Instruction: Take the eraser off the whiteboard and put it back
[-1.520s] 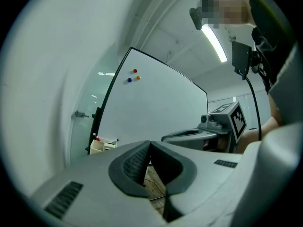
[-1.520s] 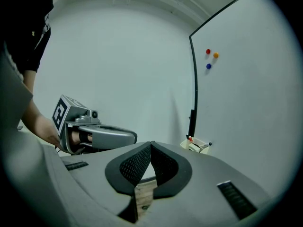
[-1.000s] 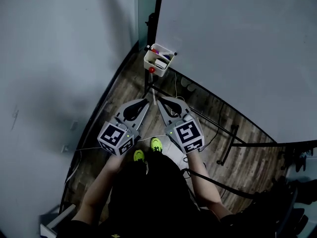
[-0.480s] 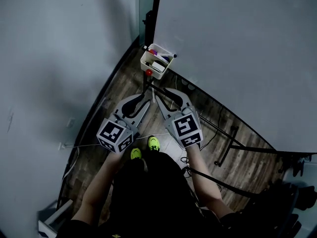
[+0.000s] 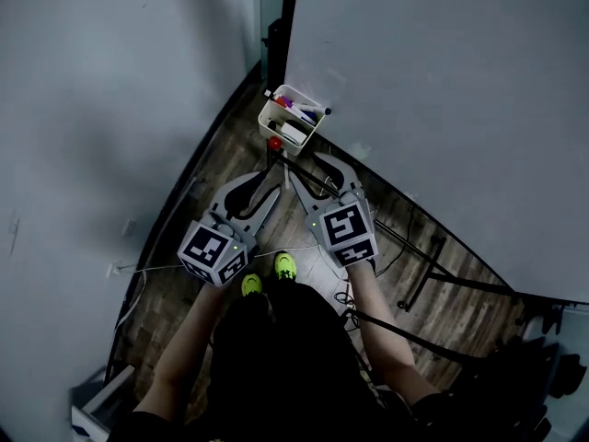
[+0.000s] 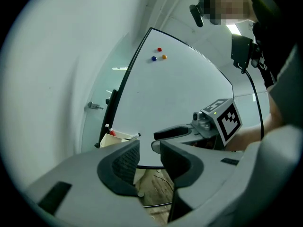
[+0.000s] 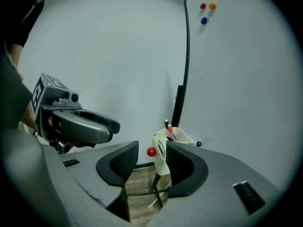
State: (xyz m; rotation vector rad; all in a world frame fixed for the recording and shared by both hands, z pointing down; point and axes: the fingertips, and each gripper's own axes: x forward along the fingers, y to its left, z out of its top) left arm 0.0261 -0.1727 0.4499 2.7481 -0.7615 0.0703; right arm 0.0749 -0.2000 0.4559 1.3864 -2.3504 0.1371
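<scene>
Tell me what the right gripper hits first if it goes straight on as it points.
The right gripper, its jaws just opening with nothing between them, would probably meet the white marker basket first; the gap is hard to judge.

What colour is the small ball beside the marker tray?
The ball is red; right gripper view.

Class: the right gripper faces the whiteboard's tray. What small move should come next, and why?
Probably ease the right gripper forward toward the tray: its jaws have just been opening, nothing is held between them, and the tray is ahead, not yet reached.
</scene>
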